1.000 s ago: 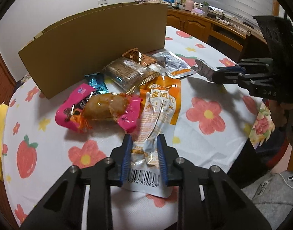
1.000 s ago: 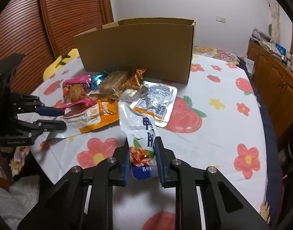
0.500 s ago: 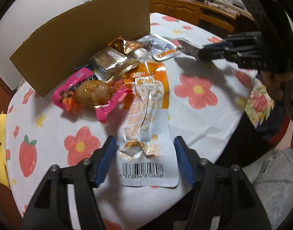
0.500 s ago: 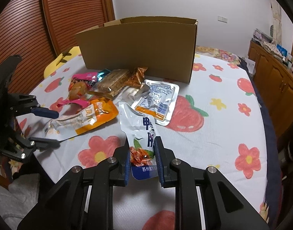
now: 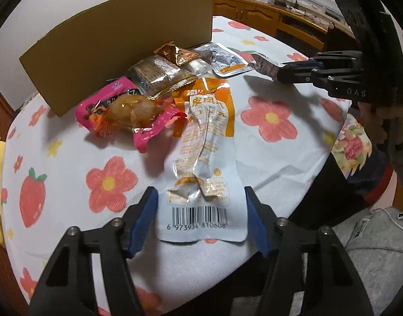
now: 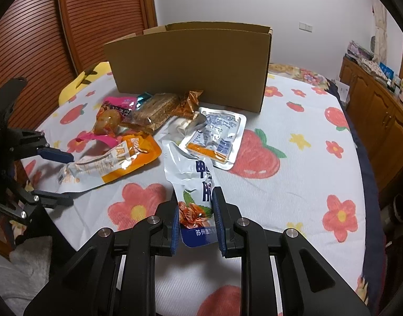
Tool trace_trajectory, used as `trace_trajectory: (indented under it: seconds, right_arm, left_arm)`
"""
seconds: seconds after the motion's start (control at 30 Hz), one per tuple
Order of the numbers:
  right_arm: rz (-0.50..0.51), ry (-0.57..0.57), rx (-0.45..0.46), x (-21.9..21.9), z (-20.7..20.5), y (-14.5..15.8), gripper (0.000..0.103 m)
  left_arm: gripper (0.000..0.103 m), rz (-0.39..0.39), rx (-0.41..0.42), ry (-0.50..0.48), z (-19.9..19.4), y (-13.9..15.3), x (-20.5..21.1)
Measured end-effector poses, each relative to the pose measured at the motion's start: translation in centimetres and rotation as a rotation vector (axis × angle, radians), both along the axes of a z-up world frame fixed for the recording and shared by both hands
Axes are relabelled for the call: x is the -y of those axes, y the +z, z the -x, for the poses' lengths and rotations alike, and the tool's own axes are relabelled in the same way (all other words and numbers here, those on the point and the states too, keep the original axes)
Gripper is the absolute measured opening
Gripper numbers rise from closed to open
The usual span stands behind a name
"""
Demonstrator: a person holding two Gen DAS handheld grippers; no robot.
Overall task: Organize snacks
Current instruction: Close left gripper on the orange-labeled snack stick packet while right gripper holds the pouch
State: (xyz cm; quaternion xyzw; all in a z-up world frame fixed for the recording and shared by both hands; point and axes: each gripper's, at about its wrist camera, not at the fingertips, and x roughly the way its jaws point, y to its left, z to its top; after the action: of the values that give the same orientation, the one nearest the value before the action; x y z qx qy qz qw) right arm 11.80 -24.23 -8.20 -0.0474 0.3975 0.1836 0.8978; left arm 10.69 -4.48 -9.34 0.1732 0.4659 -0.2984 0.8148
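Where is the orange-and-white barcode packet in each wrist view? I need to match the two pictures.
Left wrist: orange-and-white packet lies centre, barcode end between the left gripper's closing jaws, untouched.
Right wrist: same packet lies at left, near the left gripper.
Shared landmark: the cardboard box behind the snack pile.

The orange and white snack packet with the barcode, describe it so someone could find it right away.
In front of the cardboard box lies a snack pile; the orange and white packet stretches from it toward the table edge. Only it shows a barcode, lying flat on the cloth.
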Motion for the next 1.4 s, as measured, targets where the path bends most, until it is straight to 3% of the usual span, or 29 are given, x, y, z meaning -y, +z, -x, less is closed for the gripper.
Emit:
trace_trajectory:
  seconds: [0.23, 0.6, 0.97, 1.17, 1.4]
  right_arm:
    - [-0.016, 0.009, -0.002, -0.1, 0.4, 0.3, 0.02]
    - [-0.037, 0.03, 0.022, -0.9, 1.1, 1.6, 0.02]
    - [-0.04, 0.028, 0.025, -0.8, 1.1, 2.0, 0.02]
    - [-0.037, 0.033, 0.025, -0.8, 1.1, 1.9, 0.02]
    - [-0.031, 0.037, -0.004, -1.1, 0.9, 0.6, 0.02]
  left_arm:
    - [0.058, 0.017, 0.025, 0.027, 1.1, 0.2, -0.2]
    - [0.058, 0.103, 0.08, 0.021, 2.9, 2.8, -0.6]
    - [0.057, 0.109, 0.119, 0.024, 2.9, 4.2, -0.7]
    - [0.058, 0.102, 0.138, 0.021, 2.8, 4.5, -0.8]
    - [0.06, 0.019, 0.122, 0.03, 2.0, 1.5, -0.7]
